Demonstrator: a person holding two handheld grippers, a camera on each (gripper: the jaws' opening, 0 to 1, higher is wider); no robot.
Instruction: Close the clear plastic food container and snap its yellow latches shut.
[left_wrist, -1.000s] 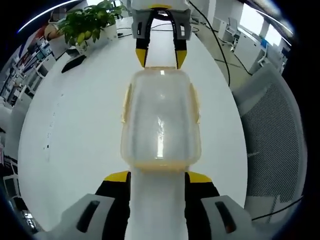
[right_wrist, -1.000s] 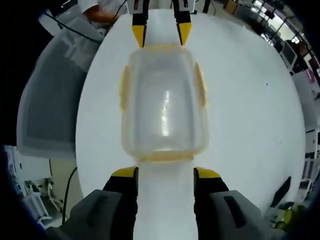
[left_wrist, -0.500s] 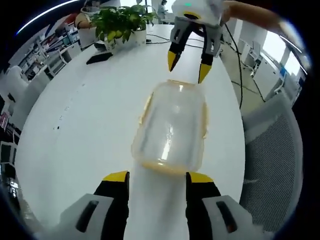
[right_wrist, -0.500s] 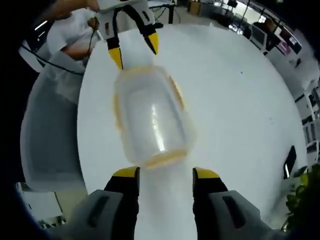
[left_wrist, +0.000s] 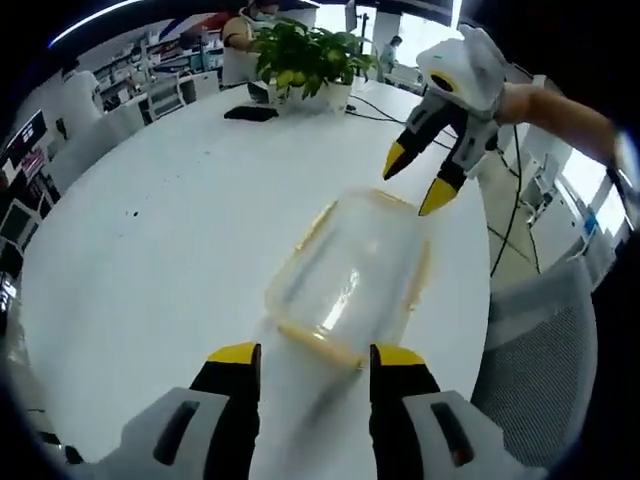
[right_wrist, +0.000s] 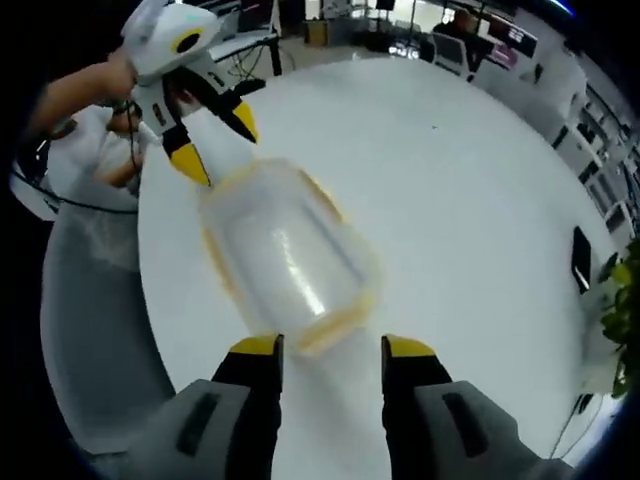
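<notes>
The clear plastic container (left_wrist: 350, 275) with yellow latches lies on the white table (left_wrist: 160, 240), its lid on top. My left gripper (left_wrist: 316, 360) is open just short of its near end, with nothing between the fingers. Beyond the far end, my right gripper (left_wrist: 415, 180) hangs above the table in a person's hand, also open. In the right gripper view the container (right_wrist: 285, 255) runs diagonally ahead of my open right gripper (right_wrist: 331, 350), and the left gripper (right_wrist: 217, 145) hovers past its far corner. The blur hides how the latches stand.
A potted plant (left_wrist: 305, 55) and a dark phone (left_wrist: 250, 113) sit at the table's far side. A grey mesh chair (left_wrist: 540, 340) stands by the table edge close to the container; it appears again as the chair (right_wrist: 95, 320) in the right gripper view.
Both grippers have drawn back from the container's ends and swung sideways, so the container now looks slanted in both views. The container itself stays on the table.
</notes>
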